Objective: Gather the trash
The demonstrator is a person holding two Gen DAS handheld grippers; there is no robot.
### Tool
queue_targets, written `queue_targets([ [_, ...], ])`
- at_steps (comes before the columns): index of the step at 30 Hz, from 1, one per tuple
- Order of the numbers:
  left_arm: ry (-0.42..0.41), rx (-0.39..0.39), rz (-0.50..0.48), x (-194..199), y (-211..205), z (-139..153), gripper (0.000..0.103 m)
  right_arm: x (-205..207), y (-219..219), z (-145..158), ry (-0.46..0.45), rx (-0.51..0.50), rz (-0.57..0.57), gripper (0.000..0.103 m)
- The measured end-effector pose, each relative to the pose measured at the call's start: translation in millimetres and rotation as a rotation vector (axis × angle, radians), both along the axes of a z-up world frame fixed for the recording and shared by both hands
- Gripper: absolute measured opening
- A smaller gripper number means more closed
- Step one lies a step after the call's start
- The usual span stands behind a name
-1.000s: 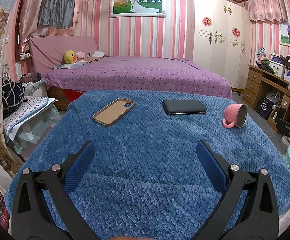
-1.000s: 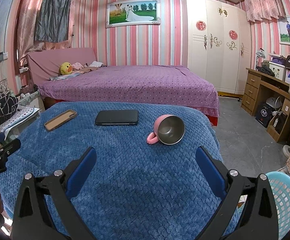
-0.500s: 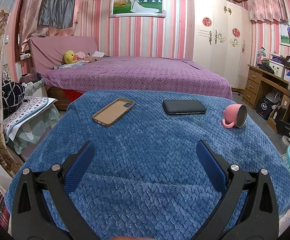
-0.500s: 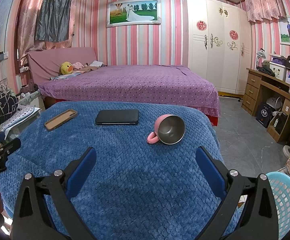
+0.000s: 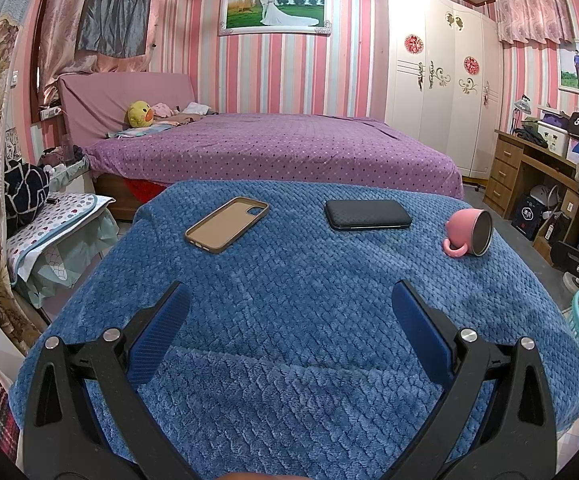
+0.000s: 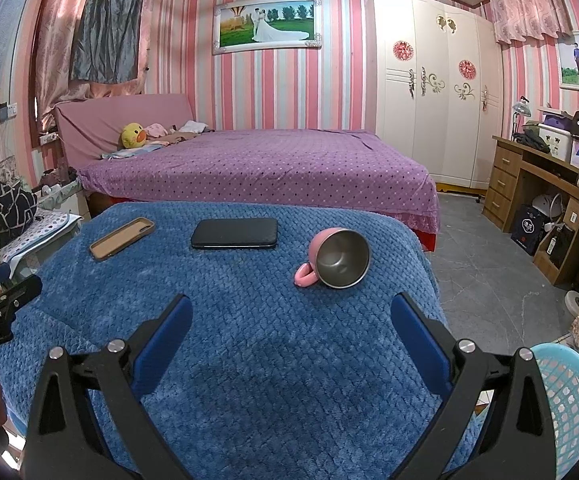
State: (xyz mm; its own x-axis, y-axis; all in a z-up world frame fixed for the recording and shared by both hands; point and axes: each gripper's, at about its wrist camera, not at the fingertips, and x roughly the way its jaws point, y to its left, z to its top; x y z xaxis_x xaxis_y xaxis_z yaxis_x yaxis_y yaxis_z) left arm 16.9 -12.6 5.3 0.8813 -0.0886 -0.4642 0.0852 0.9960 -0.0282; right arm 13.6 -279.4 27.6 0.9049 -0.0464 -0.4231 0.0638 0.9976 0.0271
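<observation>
Blue quilted blanket (image 6: 273, 360) under both claws | light-blue basket (image 6: 573, 400) low right | pink mug (image 6: 337, 258) tipped sideways, likely light, rigid, slick-walled; best gripped across rim | left gripper (image 5: 289, 320), right gripper (image 6: 289, 328) spread wide, empty

no visible change, left gripper (image 5: 289, 312) and right gripper (image 6: 291, 320) unmoved, jaws unchanged

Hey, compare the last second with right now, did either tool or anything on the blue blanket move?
Nothing visibly changed. The left tool and right tool hang open and empty over the blue blanket; the tan phone case, black phone and tipped pink mug lie where they were.
</observation>
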Motion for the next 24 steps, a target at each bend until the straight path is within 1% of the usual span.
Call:
queue_targets([
  [24, 0.000, -0.002, 0.002, 0.4, 0.5, 0.1, 0.098, 0.4, -1.9, -1.5, 0.002, -0.001, 0.004, 0.097],
])
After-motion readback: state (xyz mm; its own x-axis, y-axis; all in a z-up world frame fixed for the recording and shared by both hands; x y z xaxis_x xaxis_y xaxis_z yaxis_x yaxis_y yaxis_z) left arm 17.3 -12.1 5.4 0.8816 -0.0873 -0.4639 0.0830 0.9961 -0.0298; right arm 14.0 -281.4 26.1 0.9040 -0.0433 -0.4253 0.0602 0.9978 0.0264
